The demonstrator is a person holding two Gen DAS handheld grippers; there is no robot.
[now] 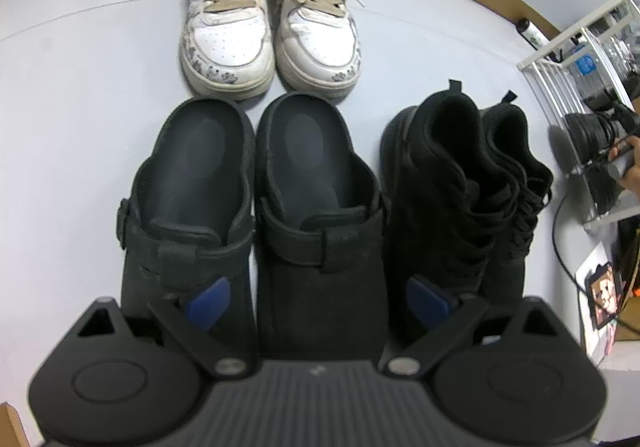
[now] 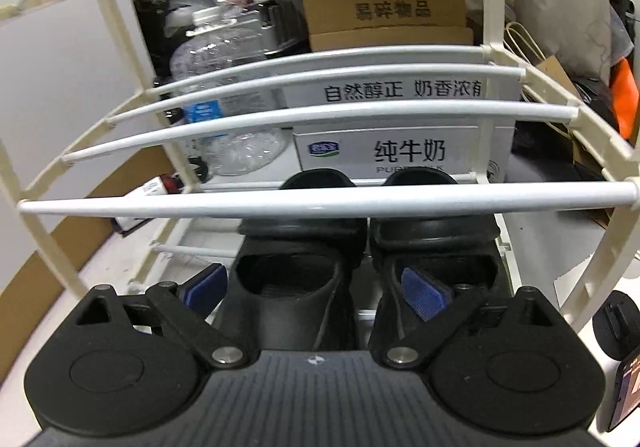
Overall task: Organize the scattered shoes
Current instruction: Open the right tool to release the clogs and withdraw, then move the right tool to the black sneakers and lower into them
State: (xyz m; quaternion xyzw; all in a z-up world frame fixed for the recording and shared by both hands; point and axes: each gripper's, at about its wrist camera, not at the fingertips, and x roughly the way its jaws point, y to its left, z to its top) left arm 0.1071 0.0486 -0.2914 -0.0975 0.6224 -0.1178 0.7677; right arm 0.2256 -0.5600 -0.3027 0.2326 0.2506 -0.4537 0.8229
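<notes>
Left wrist view: left gripper (image 1: pixel 316 297) released above black clogs (image 1: pixel 256 207) on floor (image 1: pixel 80 87), right wrist view: right gripper (image 2: pixel 316 293) released, black slippers (image 2: pixel 360 247) on white rack (image 2: pixel 320 201) lower shelf

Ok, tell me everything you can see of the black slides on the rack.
The black slides are a matte, rubbery-looking pair, each with one broad strap over an open toe. They sit side by side on the lowest tier of the white rack, heels toward the camera, toes under its front bar. The open right claw hangs just behind them, its blue pads apart and pressing on neither.
</notes>
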